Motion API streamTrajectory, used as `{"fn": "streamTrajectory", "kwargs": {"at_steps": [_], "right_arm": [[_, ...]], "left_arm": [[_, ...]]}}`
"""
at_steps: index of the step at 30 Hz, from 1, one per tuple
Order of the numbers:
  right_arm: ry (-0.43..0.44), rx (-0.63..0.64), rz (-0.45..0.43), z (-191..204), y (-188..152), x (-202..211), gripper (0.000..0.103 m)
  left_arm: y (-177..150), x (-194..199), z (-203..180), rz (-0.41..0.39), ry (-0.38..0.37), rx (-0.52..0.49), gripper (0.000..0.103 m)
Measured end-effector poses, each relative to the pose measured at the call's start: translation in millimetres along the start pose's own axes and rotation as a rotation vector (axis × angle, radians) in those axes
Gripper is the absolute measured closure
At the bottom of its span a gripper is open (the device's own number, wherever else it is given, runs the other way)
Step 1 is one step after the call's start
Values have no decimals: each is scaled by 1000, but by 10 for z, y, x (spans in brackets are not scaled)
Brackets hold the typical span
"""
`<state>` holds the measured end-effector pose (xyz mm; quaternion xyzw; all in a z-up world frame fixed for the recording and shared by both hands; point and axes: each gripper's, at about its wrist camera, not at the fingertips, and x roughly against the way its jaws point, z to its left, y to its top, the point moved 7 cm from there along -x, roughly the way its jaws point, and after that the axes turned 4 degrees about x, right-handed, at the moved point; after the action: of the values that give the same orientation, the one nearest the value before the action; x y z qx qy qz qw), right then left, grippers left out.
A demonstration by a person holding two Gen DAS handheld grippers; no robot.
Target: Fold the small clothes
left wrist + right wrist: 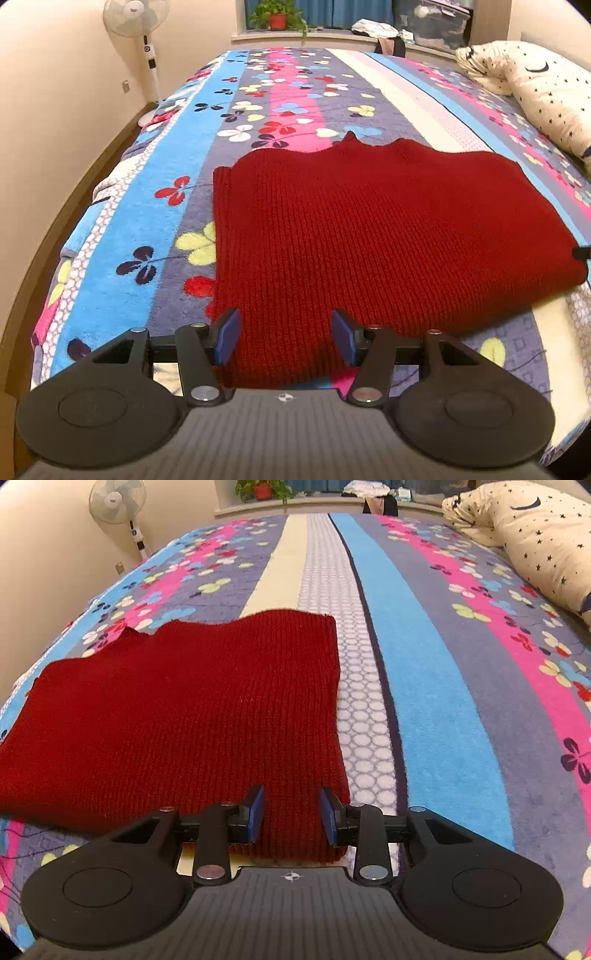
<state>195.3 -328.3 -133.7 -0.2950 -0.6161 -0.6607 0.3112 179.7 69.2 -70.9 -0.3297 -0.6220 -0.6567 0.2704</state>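
Two grippers, one per view, each at the lower centre of its frame. Left gripper (287,338): blue pads spread apart, nothing clamped, the near left edge of the red knit garment (376,236) lying between and below them. Right gripper (291,816): blue pads likewise parted with a gap, the garment's near right corner (207,716) between them; contact cannot be told. Both point forward, low and roughly level over the bed. No brand or readable writing on either; only a small round cross mark on each ribbed housing.

Garment: flat, folded-looking, mid-frame on the floral striped bedspread (155,206); its far edge is uneven. Its nearest hem is hidden behind the gripper bodies, and its right side is cut off at the frame edge in the left view.

Background, upper frame: standing fan (136,22), label too small to read; potted plant (277,16) on the sill; star-print pillow (546,92), partly cut off at the upper right.
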Motion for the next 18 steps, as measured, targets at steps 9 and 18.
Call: {"fn": "streamTrajectory", "kwargs": {"at_steps": [9, 18], "right_arm": [[-42, 34, 33, 106, -19, 77, 64], [-97, -8, -159, 65, 222, 392, 62]], "left_arm": [[-123, -137, 27, 57, -12, 6, 42], [-160, 530, -151, -161, -58, -34, 25]]}}
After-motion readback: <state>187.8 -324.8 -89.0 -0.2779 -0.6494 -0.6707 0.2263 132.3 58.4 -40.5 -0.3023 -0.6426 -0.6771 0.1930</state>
